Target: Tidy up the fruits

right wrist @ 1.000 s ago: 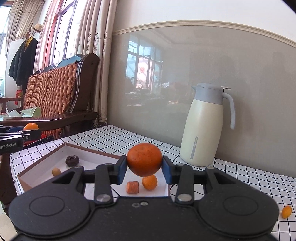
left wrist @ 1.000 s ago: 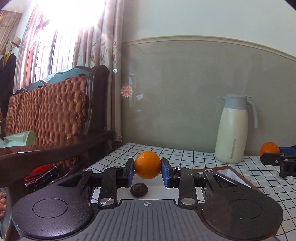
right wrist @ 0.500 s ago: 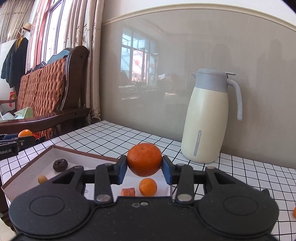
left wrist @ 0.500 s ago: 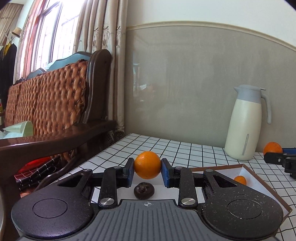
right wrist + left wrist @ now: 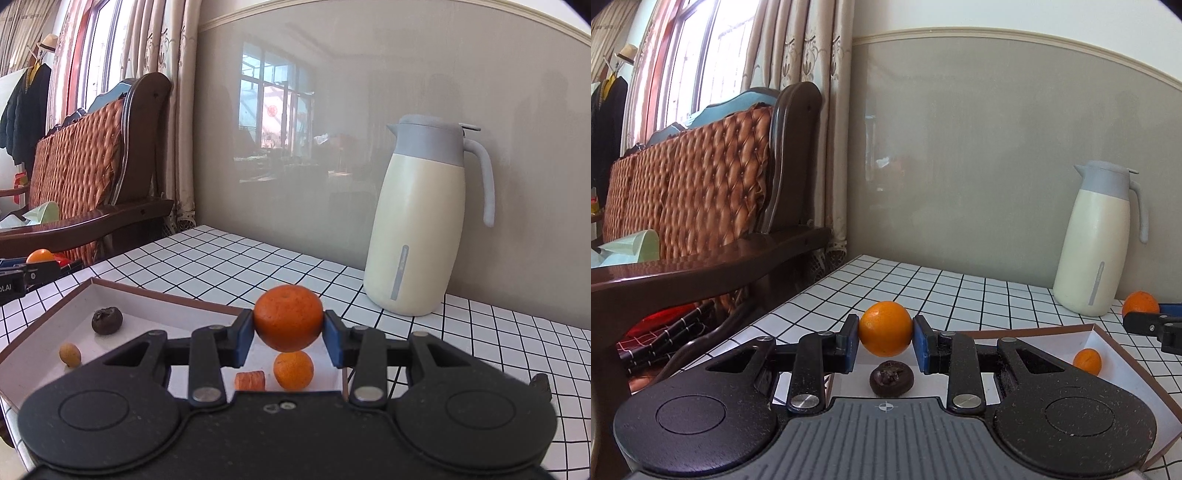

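Both our tongs have swung rightward over the box (image 5: 44,325). Left tongs (image 5: 885,345) clamp an orange (image 5: 885,328) directly above the dark fruit (image 5: 892,378); right tongs (image 5: 288,339) clamp a mandarin (image 5: 288,317) above the small orange (image 5: 293,370).

Bright daylight comes in through the window (image 5: 683,74) on the left. It is so bright there that the glass looks washed out. The shiny gray wall (image 5: 332,147) shows a pale mirror picture of windows. Both pictures look sharp. Straight lines bend near the edges, and the corners turn black.
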`<action>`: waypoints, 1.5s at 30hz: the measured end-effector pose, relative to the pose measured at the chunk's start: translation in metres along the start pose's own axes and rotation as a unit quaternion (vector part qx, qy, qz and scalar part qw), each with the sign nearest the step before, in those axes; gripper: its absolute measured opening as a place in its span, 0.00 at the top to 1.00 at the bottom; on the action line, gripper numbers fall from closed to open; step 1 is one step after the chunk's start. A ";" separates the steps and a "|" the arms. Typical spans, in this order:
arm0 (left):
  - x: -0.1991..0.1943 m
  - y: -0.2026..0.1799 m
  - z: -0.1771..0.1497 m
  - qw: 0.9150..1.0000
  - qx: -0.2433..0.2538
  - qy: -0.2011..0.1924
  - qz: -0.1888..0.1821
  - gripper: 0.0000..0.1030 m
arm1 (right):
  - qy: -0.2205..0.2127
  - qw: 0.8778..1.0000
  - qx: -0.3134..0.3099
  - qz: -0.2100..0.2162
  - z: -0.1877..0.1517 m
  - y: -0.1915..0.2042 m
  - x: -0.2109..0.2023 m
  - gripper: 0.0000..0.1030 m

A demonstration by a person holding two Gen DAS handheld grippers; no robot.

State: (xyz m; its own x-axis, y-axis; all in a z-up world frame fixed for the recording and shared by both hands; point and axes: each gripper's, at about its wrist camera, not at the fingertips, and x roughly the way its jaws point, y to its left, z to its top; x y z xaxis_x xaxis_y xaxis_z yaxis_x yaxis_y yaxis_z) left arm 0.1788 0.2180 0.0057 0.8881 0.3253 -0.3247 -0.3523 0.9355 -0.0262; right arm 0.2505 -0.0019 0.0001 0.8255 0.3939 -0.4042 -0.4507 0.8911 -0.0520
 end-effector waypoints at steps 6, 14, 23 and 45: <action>0.012 0.000 -0.004 1.000 0.002 0.017 -0.001 0.70 | 0.012 1.000 -0.003 0.007 0.001 0.002 0.011 0.69; 0.028 -0.006 -0.002 1.000 0.006 0.025 -0.004 0.70 | 0.022 1.000 -0.009 0.015 0.005 0.003 0.032 0.69; 0.045 -0.012 0.002 0.999 0.016 0.031 0.009 0.51 | 0.067 0.997 -0.027 0.012 0.005 -0.001 0.056 0.57; 0.012 -0.023 0.004 1.000 0.030 -0.004 -0.004 0.00 | 0.001 1.000 -0.015 -0.011 0.011 -0.004 0.025 0.06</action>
State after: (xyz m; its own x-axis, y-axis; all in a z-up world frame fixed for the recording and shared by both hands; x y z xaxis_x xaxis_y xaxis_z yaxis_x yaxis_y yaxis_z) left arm 0.1988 0.2009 0.0061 0.8934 0.3187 -0.3167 -0.3272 0.9445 0.0275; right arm 0.2762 0.0069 -0.0001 0.8349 0.3737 -0.4041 -0.4424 0.8924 -0.0886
